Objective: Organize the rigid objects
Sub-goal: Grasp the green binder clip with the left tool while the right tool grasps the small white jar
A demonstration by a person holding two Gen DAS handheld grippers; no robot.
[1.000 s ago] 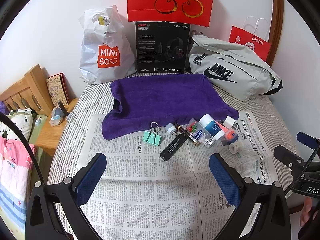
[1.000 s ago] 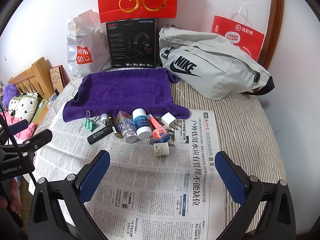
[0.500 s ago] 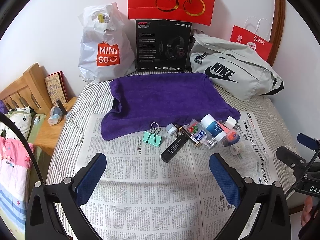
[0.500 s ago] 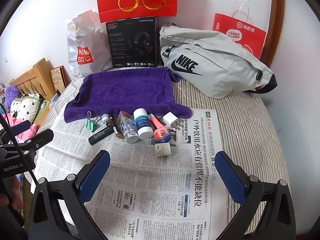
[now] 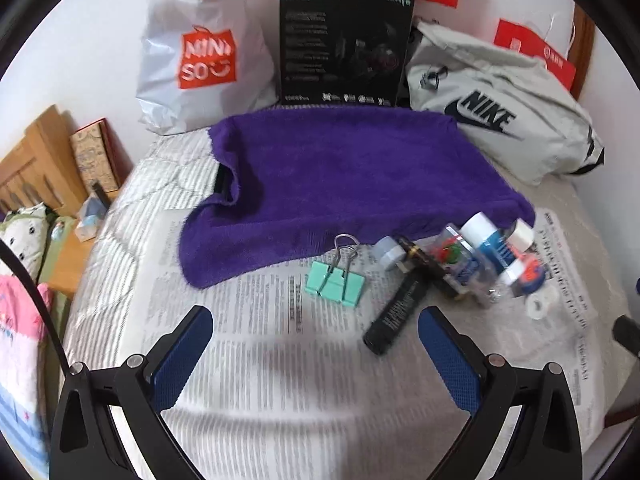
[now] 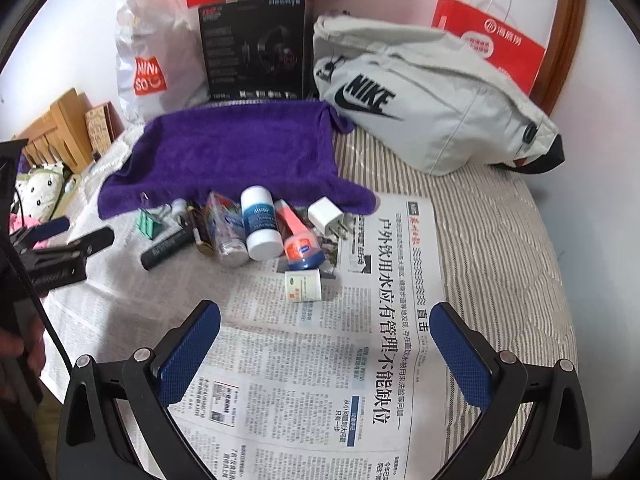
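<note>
Small items lie in a row on newspaper (image 6: 360, 380) in front of a purple towel (image 5: 340, 176) (image 6: 236, 152): green binder clips (image 5: 335, 282) (image 6: 150, 222), a black tube (image 5: 396, 314) (image 6: 168, 248), a clear bottle (image 6: 226, 228), a white and blue bottle (image 6: 260, 222), an orange-capped tube (image 6: 298, 240), a white charger plug (image 6: 325, 216) and a small white jar (image 6: 303, 286). My left gripper (image 5: 316, 356) hangs open just short of the binder clips and black tube. My right gripper (image 6: 326, 354) is open too, close before the small jar. Neither holds anything.
At the back stand a white Miniso bag (image 5: 196, 52), a black headset box (image 5: 344, 44), a grey Nike bag (image 6: 432, 108) and red paper bags (image 6: 492, 40). A wooden headboard (image 5: 32, 168) and soft toys are at the left. The striped bed cover (image 6: 500, 248) shows on the right.
Both grippers have moved forward toward the row of items, which now looks larger and nearer. Both stay open. The items have not moved.
</note>
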